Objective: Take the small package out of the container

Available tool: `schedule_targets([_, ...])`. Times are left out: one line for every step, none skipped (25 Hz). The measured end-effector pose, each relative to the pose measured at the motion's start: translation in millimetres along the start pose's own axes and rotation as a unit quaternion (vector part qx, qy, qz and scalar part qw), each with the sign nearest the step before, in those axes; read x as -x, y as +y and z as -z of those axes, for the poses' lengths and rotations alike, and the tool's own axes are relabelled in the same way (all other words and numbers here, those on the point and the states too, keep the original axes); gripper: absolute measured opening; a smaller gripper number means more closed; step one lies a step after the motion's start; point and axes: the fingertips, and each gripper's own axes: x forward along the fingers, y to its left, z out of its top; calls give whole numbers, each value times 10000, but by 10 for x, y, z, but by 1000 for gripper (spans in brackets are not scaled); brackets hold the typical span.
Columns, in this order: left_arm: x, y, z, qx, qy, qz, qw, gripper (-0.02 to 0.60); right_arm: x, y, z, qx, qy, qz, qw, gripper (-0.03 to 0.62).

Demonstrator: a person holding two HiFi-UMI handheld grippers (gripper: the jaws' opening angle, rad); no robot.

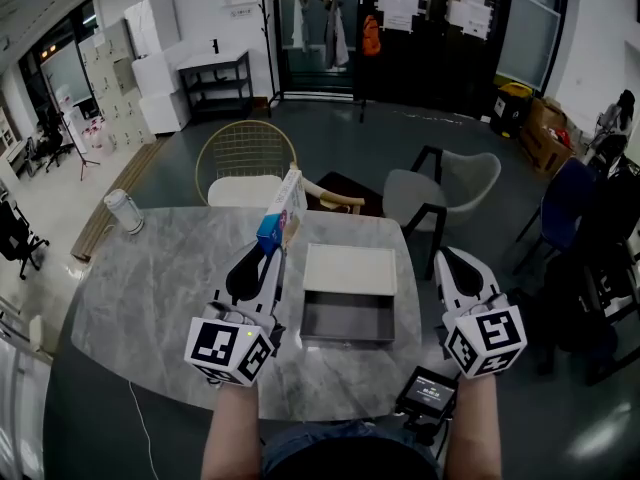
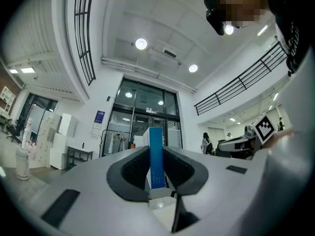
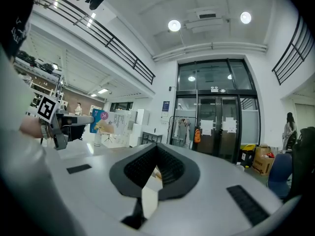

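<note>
I see a grey marble table (image 1: 140, 278) on dark floor (image 1: 400, 138), chairs (image 1: 445, 183) behind it, a clothes rack (image 1: 318, 38) by black doors (image 1: 430, 48).

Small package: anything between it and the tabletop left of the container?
Nothing visible does. The left gripper holds the small package up above the table, outside the container, and the marble beneath is bare. A white canister stands well off, at the table's far left edge.
</note>
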Motion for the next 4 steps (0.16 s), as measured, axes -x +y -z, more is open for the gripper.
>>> schedule_targets([3, -9, -11, 4, -6, 3, 10000, 89, 8, 2, -9, 6, 0, -4, 10000, 25])
schedule_targets([1, -20, -21, 3, -11, 8, 10000, 89, 16, 0, -18, 11, 0, -9, 10000, 25])
schedule_targets([-2, -32, -32, 0, -15, 13, 10000, 89, 23, -3, -27, 14, 1, -15, 10000, 25])
schedule_targets([-5, -44, -43, -2, -20, 17, 10000, 88, 29, -8, -34, 16, 1, -21, 10000, 25])
